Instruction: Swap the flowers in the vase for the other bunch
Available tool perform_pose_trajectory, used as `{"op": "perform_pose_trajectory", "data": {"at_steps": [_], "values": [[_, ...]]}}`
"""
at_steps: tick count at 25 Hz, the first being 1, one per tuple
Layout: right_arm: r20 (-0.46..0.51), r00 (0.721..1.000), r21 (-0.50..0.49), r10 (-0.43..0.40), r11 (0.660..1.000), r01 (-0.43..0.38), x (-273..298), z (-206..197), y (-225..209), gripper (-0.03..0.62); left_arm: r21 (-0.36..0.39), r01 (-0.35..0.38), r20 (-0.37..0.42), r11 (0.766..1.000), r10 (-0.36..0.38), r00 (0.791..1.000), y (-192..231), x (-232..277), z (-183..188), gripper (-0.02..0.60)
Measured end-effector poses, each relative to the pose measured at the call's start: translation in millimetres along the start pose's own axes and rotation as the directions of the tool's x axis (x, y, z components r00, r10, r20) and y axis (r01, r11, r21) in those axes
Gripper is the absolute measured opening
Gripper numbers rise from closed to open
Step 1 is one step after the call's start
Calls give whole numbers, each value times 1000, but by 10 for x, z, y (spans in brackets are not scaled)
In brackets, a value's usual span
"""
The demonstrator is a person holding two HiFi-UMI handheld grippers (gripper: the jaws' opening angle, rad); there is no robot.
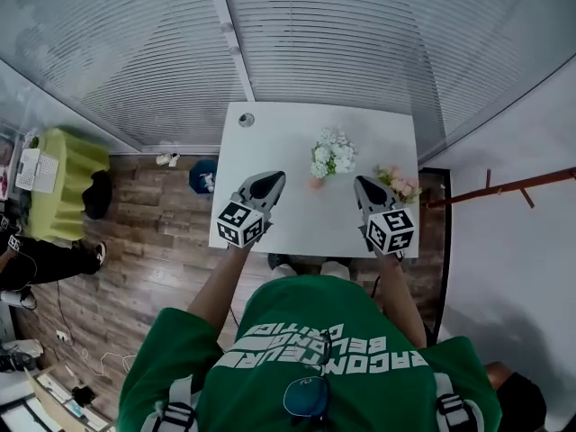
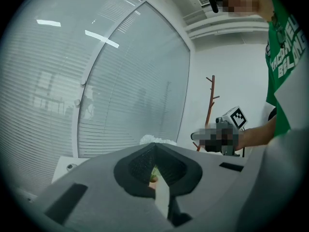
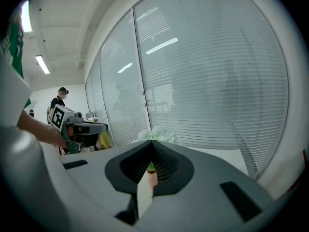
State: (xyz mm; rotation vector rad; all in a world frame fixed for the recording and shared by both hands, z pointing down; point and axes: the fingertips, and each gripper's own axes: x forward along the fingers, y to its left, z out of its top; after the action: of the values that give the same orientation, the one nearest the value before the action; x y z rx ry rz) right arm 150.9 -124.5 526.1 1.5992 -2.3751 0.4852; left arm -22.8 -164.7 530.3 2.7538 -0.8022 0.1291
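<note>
Closest to the lens in each gripper view are the jaws themselves. The left gripper has its jaws pressed together with nothing between them. The right gripper is the same, jaws fully together and empty. From the head view, the left gripper and right gripper are held out side by side above the near half of the white table, both pointing away from the person.

The small terracotta vase stands between the two gripper tips, about midway and level with them, touched by neither. It holds the white flowers, which rise just ahead of the tips. They show as a pale tuft over the top of the right gripper's jaws.

The pink bunch lies on the table just beside the right gripper, on its outer side, close to the table's right edge.

Ahead of the left gripper, near the table's far corner, is a small round fitting. Beyond the table runs a glass wall with blinds. A wooden coat stand is off to the right gripper's outer side. On the left gripper's outer side lies the wooden floor, and farther out a green-covered table.
</note>
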Motion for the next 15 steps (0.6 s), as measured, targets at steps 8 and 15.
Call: {"op": "perform_pose_trajectory", "data": {"at_steps": [8,15], "values": [[-13,999,-2,46,999,-46,9,-86,-213,12,-11,-22,-17,1000,22,1000,-125,232,-116,8],[-20,998,0,53,999,-53,-36,-97,-304,13,-2,-24,-30,1000,24,999,-222,348,-114,8]]}}
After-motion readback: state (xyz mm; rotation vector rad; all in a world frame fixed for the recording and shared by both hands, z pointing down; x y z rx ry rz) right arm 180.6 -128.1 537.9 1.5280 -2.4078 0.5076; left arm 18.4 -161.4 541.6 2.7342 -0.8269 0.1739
